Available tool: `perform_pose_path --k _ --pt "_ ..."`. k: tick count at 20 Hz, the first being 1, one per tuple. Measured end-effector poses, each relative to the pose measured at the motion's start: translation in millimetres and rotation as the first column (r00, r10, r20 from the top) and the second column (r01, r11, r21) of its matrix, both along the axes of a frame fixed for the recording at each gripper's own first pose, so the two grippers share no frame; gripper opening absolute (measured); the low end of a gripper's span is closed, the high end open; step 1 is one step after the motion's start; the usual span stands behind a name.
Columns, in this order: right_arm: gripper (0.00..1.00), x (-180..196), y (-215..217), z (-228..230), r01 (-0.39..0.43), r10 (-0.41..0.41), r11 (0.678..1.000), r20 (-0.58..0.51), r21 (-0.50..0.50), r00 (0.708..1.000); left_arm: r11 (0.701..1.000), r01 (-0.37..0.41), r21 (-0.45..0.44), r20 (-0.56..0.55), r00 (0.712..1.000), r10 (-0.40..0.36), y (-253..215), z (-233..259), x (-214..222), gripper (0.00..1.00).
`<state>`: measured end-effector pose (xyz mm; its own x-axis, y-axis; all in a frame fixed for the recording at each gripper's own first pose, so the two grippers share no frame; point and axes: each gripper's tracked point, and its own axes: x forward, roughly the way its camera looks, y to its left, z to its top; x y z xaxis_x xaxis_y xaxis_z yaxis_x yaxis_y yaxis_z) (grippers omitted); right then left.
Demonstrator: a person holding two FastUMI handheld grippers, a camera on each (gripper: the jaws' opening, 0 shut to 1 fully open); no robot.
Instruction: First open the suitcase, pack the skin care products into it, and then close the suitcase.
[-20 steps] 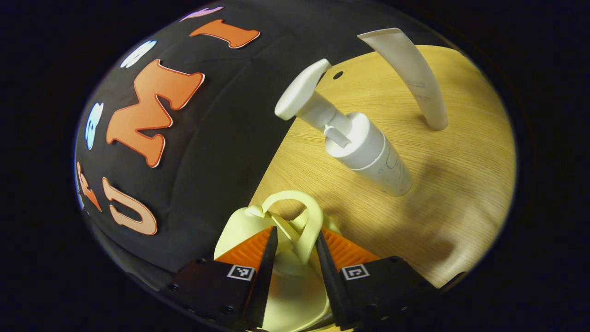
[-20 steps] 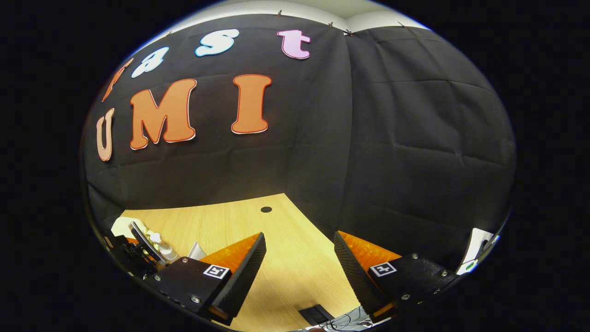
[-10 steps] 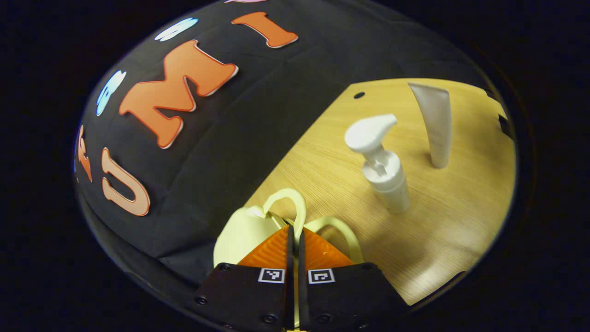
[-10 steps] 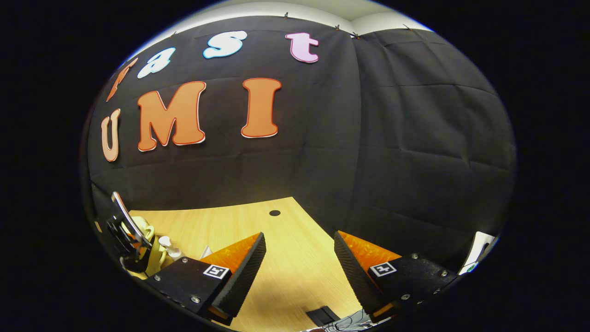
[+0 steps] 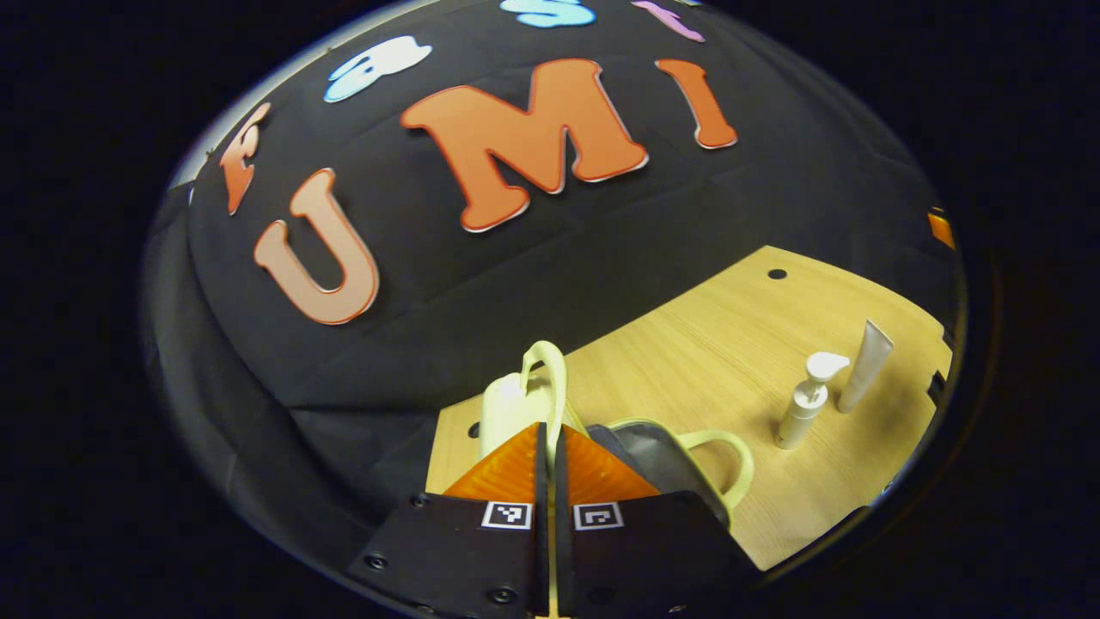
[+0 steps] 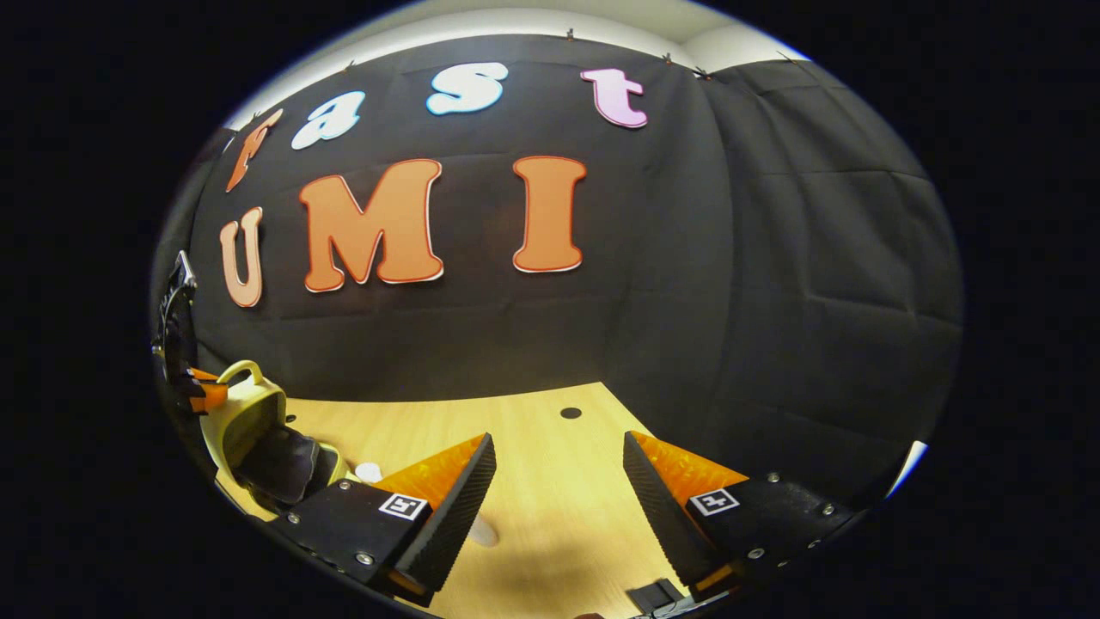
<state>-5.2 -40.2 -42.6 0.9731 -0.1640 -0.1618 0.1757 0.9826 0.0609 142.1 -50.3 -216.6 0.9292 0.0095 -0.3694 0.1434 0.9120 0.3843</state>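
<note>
- The desk (image 5: 705, 344), pale wood, spread ahead of both pairs of fingers; a dark hole marked it near the wall
- The suitcase (image 5: 516, 413), pale yellow, lay open on the desk just ahead of the left gripper's fingers; its lid was raised, its dark lining (image 5: 644, 460) showing to their right; in the right gripper view it sat far left of the fingers
- The left gripper (image 5: 547, 456) had its fingers clenched on the lid's handle (image 5: 550, 378)
- The right gripper (image 6: 559, 481) hovered over bare desk, fingers spread apart and holding nothing
- The pump bottle (image 5: 803, 400) stood upright, well right of the left fingers
- The tube (image 5: 864, 378) stood just beside it, farther right
</note>
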Motion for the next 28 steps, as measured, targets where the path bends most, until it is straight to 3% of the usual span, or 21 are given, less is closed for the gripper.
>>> perform_pose_path --k 3,9,15,20,28 --pt "0.95 9 19 8 -0.032 0.032 0.999 0.015 -0.002 0.999 0.996 -0.076 0.040 0.025 0.997 0.075 13 -14 5 0.04" --pt "0.95 17 44 10 -0.072 0.072 0.997 0.003 -0.022 0.997 0.986 -0.164 -0.011 0.015 0.986 0.164 32 -43 15 0.04" --pt "0.95 18 75 15 -0.076 0.076 0.997 -0.014 -0.008 0.997 0.963 -0.204 -0.174 -0.059 0.979 0.197 62 -70 15 0.04" --pt "0.95 12 102 24 -0.061 0.061 0.998 -0.011 -0.010 0.998 0.895 -0.251 -0.369 -0.166 0.965 0.202 67 -113 17 0.04" --pt "0.95 0 125 30 -0.032 0.033 0.999 -0.023 0.013 0.999 0.773 -0.361 -0.521 -0.370 0.912 0.177 55 -172 -4 0.04"
